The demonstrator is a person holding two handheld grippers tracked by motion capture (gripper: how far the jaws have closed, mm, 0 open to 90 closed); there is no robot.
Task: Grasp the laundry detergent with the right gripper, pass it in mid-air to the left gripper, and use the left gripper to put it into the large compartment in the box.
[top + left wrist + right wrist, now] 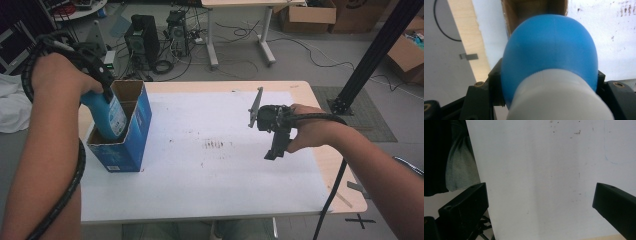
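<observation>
A blue bottle (107,112) with a white label stands partly inside an open blue cardboard box (125,150) at the table's left side. My left gripper (106,90) is shut on the bottle's top, pointing down into the box. In the left gripper view the bottle's blue shoulder (549,47) and white cap (559,100) sit between the black jaws, with the brown inside of the box (534,7) beyond. My right gripper (276,150) hangs over the right part of the white sheet. Its jaws stand open (540,197) with nothing between them.
A white sheet (200,165) covers most of the wooden table, with brownish stains (215,144) at its middle. Beyond the far edge are computer towers (142,37), cables, another desk and cardboard boxes (307,15). A black frame post (370,55) rises at the right.
</observation>
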